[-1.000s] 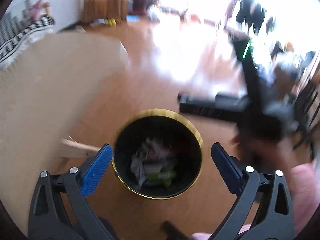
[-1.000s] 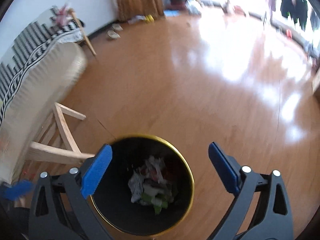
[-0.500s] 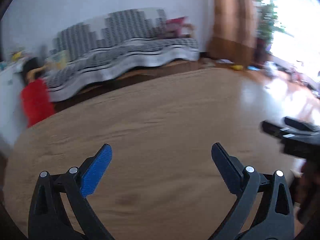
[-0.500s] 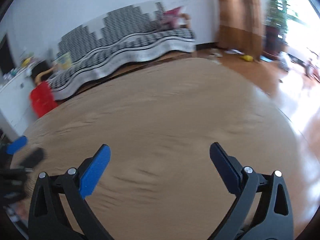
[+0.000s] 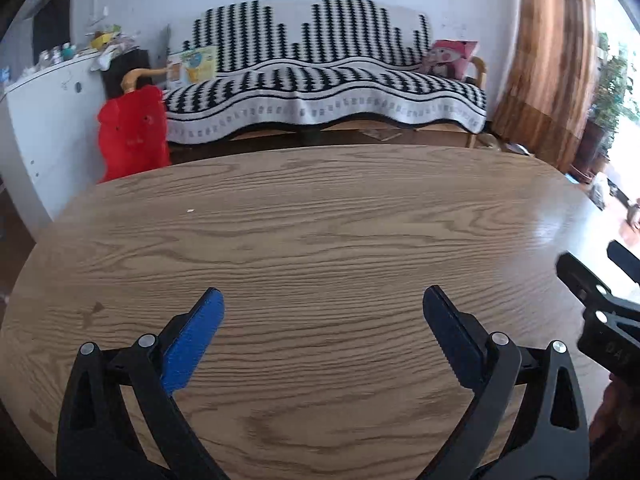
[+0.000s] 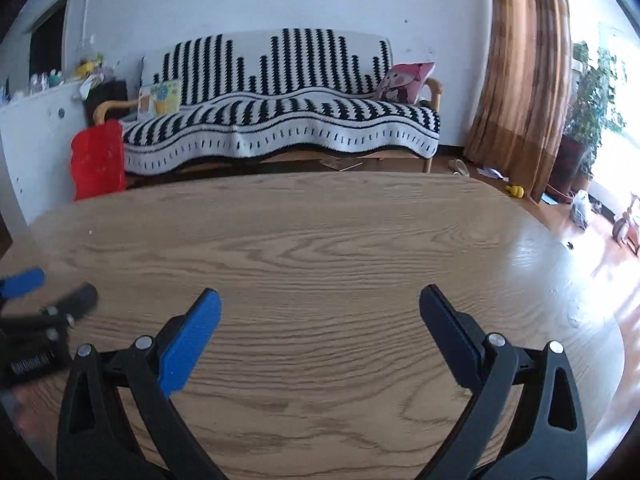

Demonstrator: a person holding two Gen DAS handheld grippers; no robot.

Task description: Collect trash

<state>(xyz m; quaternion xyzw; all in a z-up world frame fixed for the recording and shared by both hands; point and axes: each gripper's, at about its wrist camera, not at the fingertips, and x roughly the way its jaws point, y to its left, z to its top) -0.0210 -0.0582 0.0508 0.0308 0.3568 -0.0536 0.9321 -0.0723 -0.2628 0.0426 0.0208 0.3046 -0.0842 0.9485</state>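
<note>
My left gripper [image 5: 322, 308] is open and empty, held low over the oval wooden table [image 5: 320, 220]. My right gripper [image 6: 320, 308] is also open and empty over the same table [image 6: 320, 232]. The right gripper shows at the right edge of the left wrist view [image 5: 600, 304]; the left gripper shows at the left edge of the right wrist view [image 6: 36, 312]. A tiny pale crumb [image 5: 190, 211] lies on the tabletop at the far left. No trash bin shows in either view.
Behind the table stands a sofa with a black-and-white cover [image 5: 320, 92] and a pink cushion [image 5: 452, 58]. A red bag [image 5: 132, 136] hangs by a white cabinet [image 5: 44, 120]. Brown curtains [image 6: 516, 80], a plant [image 6: 592, 92] and bright floor [image 6: 612, 248] lie to the right.
One second ago both grippers looked down into a black gold-rimmed bin of trash on the floor. Both have swung up and now face the tabletop and sofa; both stayed open.
</note>
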